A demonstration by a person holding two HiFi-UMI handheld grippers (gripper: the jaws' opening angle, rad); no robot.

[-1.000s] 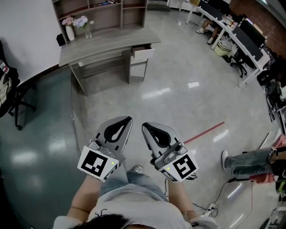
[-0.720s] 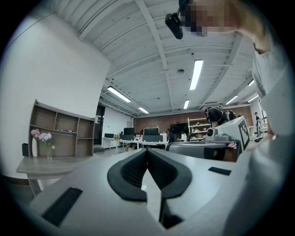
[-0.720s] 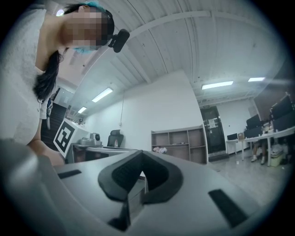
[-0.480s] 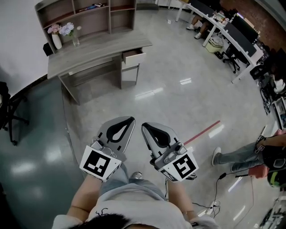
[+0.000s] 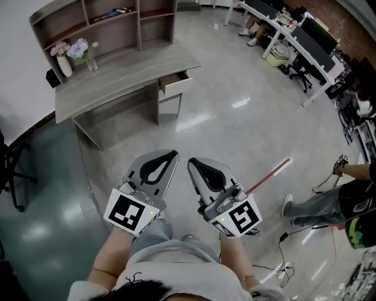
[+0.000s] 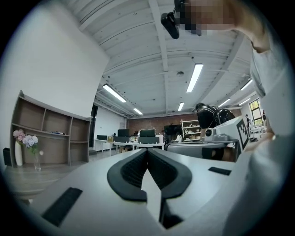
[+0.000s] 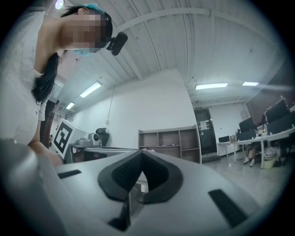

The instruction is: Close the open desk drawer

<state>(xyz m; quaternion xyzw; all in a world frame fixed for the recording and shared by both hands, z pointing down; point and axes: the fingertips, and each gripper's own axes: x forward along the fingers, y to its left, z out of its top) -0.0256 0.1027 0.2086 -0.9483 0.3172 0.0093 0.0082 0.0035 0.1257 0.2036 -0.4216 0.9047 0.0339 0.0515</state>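
Observation:
A grey desk (image 5: pixel 111 75) stands far ahead at the upper left of the head view. Its top drawer (image 5: pixel 175 83) at the right end is pulled out. My left gripper (image 5: pixel 170 154) and right gripper (image 5: pixel 192 163) are held side by side close to my body, well short of the desk. Both are shut with nothing between the jaws. In the left gripper view the left gripper (image 6: pixel 147 151) points level across the room; the desk top (image 6: pixel 23 179) shows at the lower left. In the right gripper view the right gripper (image 7: pixel 140 152) points toward a shelf unit (image 7: pixel 170 145).
A shelf unit (image 5: pixel 100 17) stands behind the desk, with a white vase (image 5: pixel 63 63) of flowers on the desk. A black chair (image 5: pixel 9 176) is at the left. Office desks (image 5: pixel 294 41) line the upper right. A person's legs (image 5: pixel 320 206) and floor cables (image 5: pixel 282 270) are at the right.
The desk has slid left and down in the head view and looks nearer: I have walked toward it. Both grippers stay shut in the same pose.

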